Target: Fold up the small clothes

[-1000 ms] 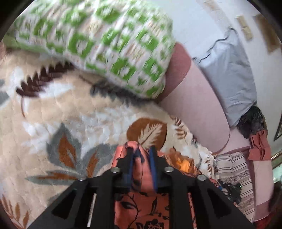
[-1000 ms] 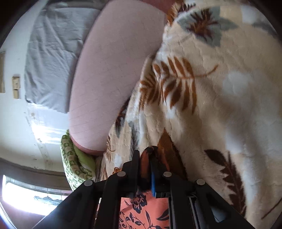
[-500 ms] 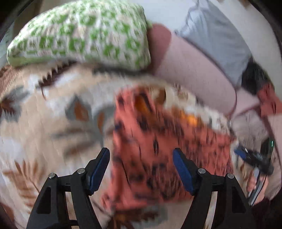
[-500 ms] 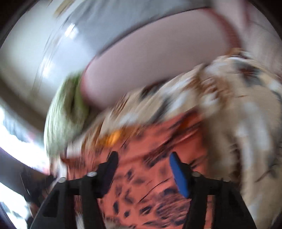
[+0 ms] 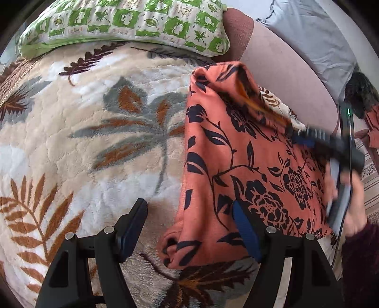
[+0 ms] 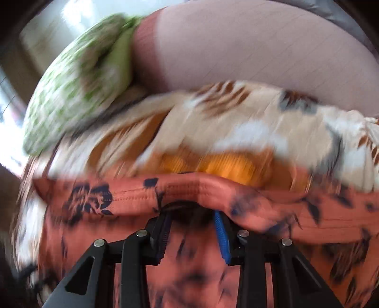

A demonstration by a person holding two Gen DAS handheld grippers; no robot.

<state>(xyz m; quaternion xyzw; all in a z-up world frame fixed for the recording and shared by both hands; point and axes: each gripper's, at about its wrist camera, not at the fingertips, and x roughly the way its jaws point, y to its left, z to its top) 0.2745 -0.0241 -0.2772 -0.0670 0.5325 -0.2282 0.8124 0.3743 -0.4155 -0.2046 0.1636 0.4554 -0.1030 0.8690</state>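
Now, biggest thing first: the leaf-print blanket spreads cream, grey and rust across the bed, and everything else sits relative to it. Along the blanket's far edge runs the pink headboard cushion, and at the blanket's far left corner lies the green checked pillow, with a grey pillow leaning beyond the cushion. On the right half of the blanket lies the orange floral garment, spread mostly flat, its far corner bunched up into a peak near the cushion and its near edge curling over. Over to the left tool: jaws spread wide, holding nothing, hovering above the blanket with its left finger over bare fleece and its right finger over the garment's near edge. The right tool, blurred in its own view, has its jaws partly apart with the garment's stitched hem draped across the fingertips; whether it grips that hem I cannot tell. The right hand wraps that tool's handle at the blanket's right side.
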